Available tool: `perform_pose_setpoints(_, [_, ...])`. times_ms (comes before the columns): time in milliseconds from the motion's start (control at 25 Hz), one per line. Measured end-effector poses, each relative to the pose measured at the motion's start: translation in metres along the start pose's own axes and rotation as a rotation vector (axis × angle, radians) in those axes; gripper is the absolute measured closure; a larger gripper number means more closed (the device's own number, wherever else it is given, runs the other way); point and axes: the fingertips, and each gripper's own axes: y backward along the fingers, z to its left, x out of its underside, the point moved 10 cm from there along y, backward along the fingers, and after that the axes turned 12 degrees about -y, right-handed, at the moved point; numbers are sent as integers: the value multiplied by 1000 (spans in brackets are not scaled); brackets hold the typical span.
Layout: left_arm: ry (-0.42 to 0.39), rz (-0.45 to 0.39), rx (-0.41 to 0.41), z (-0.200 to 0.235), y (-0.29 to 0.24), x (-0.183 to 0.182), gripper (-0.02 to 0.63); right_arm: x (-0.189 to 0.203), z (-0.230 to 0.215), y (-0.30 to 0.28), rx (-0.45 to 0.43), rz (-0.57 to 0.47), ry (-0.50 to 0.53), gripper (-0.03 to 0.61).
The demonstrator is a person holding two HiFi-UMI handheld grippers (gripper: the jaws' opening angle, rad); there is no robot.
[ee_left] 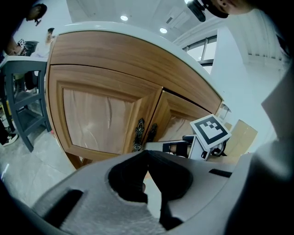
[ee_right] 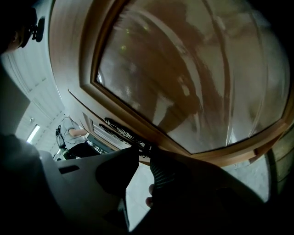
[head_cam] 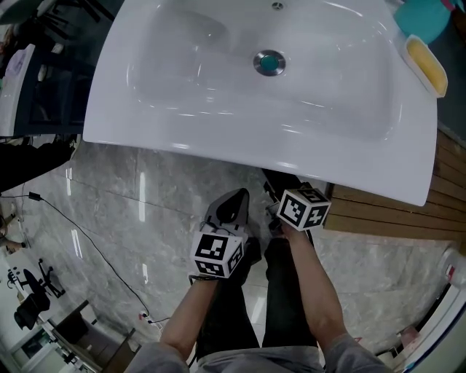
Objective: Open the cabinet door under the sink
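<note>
The wooden cabinet under the white sink [head_cam: 218, 124] has two doors with dark ornate handles. In the left gripper view the left door [ee_left: 96, 119] is closed and the right door [ee_left: 181, 117] stands slightly ajar. My right gripper [ee_right: 144, 150] is pressed close to the right door [ee_right: 193, 78], shut on the lower end of its handle [ee_right: 121, 131]. From the left gripper view, that right gripper [ee_left: 158, 147] reaches in from the right to the handle [ee_left: 151, 132]. My left gripper [ee_left: 147, 153] hangs back from the doors, shut and empty. Both grippers [head_cam: 234, 198] [head_cam: 275, 207] show below the sink's front edge.
A yellow soap in a dish [head_cam: 426, 64] and a teal cup [head_cam: 422, 18] sit on the sink's right rim. A black cable [head_cam: 87, 233] runs over the grey marble floor at left. A grey shelf frame [ee_left: 23, 101] stands left of the cabinet.
</note>
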Motion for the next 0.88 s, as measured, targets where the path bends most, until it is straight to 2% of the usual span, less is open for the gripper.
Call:
perform_pose_setpoints(320, [28, -10, -34, -5, 11, 1, 606, 7, 4, 11, -21, 81, 76, 502])
perform_pose_setpoints(880, [98, -4, -119, -53, 48, 23, 606, 36, 0, 48, -40, 249, 178, 502])
